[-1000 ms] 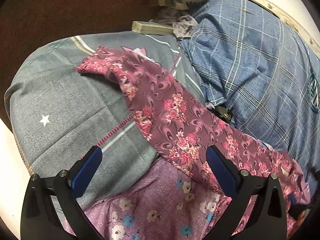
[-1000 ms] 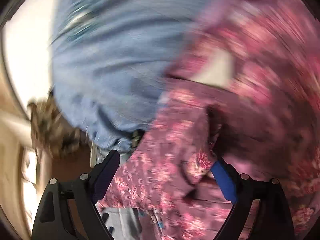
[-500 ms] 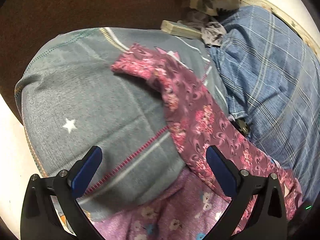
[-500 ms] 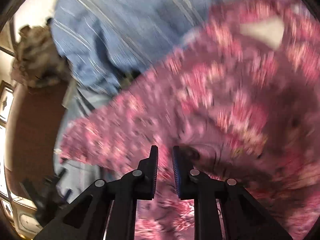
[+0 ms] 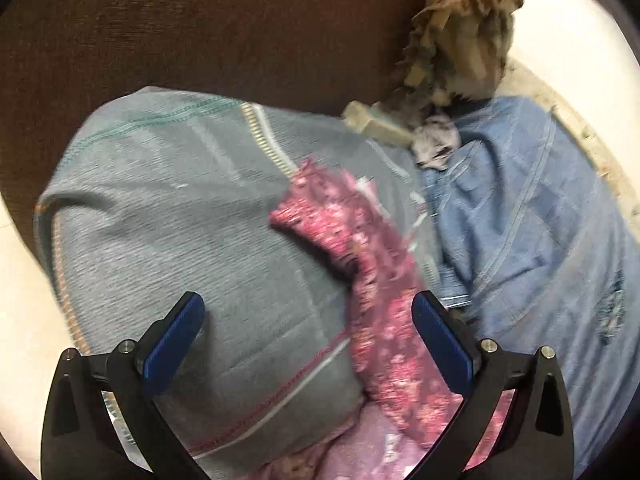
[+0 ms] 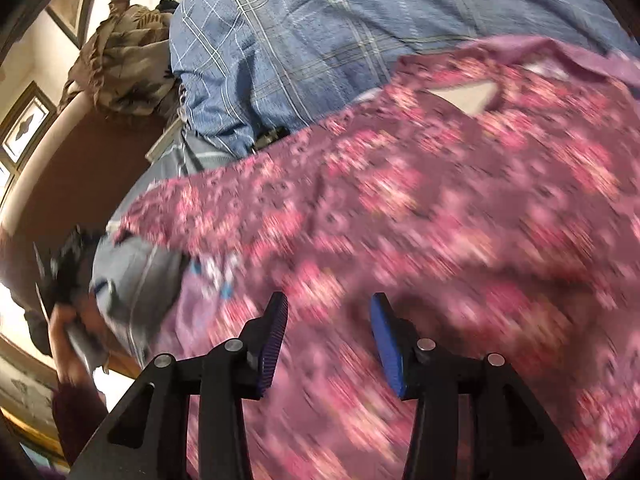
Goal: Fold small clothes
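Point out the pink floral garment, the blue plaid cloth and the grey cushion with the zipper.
pink floral garment [image 6: 440,208], right wrist view, middle of the spread fabric
blue plaid cloth [image 6: 320,40], right wrist view, upper checked area
grey cushion [image 5: 180,220], left wrist view, bare top face

Matt floral cloth garment [image 6: 420,208]; ribbed blue pads [image 5: 176,344]; coarse grey knit [image 5: 160,220].

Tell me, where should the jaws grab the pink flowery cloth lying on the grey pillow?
Probably at the loose tip of the pink flowery cloth, where it curls up off the grey pillow. That raised edge leaves room for a finger beneath. The open left gripper could come straight forward along the strip; elsewhere it lies flat.
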Demonstrator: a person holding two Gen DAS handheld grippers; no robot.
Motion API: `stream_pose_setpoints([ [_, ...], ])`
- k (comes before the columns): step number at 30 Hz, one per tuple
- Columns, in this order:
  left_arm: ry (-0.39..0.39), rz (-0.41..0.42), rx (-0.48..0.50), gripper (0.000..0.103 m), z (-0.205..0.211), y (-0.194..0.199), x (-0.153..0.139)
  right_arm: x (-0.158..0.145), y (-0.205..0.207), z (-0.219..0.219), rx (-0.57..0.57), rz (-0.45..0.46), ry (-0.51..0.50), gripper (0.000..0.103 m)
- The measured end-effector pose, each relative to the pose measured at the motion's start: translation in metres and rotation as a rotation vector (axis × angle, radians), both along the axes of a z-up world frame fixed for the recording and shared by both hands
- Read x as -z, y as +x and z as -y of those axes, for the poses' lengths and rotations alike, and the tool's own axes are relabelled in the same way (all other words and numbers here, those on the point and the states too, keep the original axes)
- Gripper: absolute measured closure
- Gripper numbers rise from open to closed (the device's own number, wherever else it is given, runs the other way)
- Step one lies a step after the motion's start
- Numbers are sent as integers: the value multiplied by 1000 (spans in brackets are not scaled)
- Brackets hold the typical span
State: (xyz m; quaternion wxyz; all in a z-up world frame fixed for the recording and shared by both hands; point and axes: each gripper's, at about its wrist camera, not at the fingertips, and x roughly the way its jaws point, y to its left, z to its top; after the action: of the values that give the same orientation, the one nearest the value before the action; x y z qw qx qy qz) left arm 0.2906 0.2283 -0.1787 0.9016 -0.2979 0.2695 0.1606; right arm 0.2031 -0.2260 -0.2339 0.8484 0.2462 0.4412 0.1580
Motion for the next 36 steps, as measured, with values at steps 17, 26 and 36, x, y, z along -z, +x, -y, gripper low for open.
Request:
stream_pose_setpoints([
  [17,-147,51,80,46,-19,86,22,5,-21,36,-22,51,116,57],
  [26,-12,91,167,93,22,87,3,0,-21,45,16,64,127,58],
  [36,117,176,535,93,202,64,-47,-14,-31,95,191,112,158,58],
])
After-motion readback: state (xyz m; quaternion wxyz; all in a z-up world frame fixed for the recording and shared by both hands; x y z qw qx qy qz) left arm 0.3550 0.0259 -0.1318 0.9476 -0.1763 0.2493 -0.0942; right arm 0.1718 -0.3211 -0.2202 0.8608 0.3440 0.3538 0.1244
